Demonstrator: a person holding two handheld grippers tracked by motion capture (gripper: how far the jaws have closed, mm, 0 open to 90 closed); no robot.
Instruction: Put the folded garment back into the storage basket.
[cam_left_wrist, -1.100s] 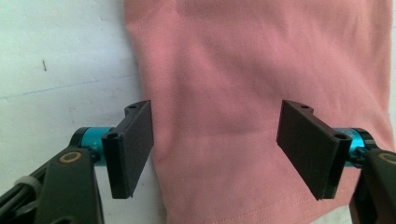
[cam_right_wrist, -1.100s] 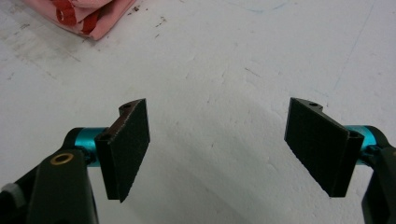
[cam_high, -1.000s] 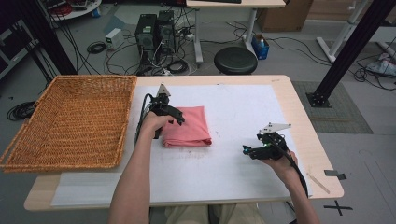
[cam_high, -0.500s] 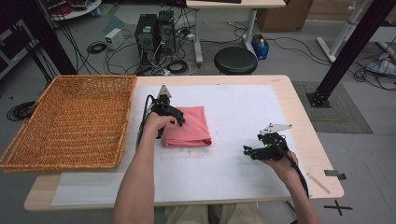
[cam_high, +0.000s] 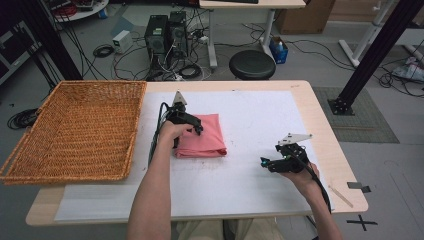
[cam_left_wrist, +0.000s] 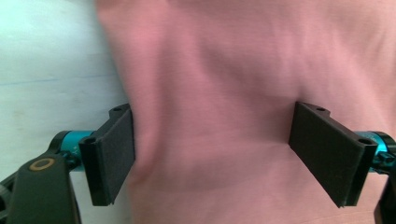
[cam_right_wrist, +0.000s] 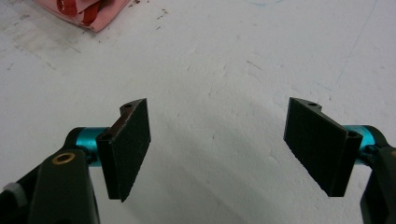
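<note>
Two grippers: left gripper (cam_high: 196, 126) over the cloth; right gripper (cam_high: 267, 163) apart from it, lower right of the frame.
High view, cloth: folded pink cloth (cam_high: 204, 139) lies at mid-frame on the tabletop (cam_high: 250, 115), just right of the wicker basket (cam_high: 75, 130); its long axis runs toward the top of the frame.
High view, nearer hand: the left, resting at the cloth's upper left edge; the right stands well apart over bare tabletop.
Left gripper view, fingers: left fingers (cam_left_wrist: 114, 154) spread wide, pink cloth (cam_left_wrist: 224, 93) lying between and beyond them, left pad at the cloth's edge; nothing clamped.
Right gripper view, fingers: right fingers (cam_right_wrist: 128, 144) spread wide over white tabletop (cam_right_wrist: 215, 70); cloth corner (cam_right_wrist: 84, 11) far off at upper left.
Judgement: closing the left fingers should pinch the fold; the basket lies to its left.
</note>
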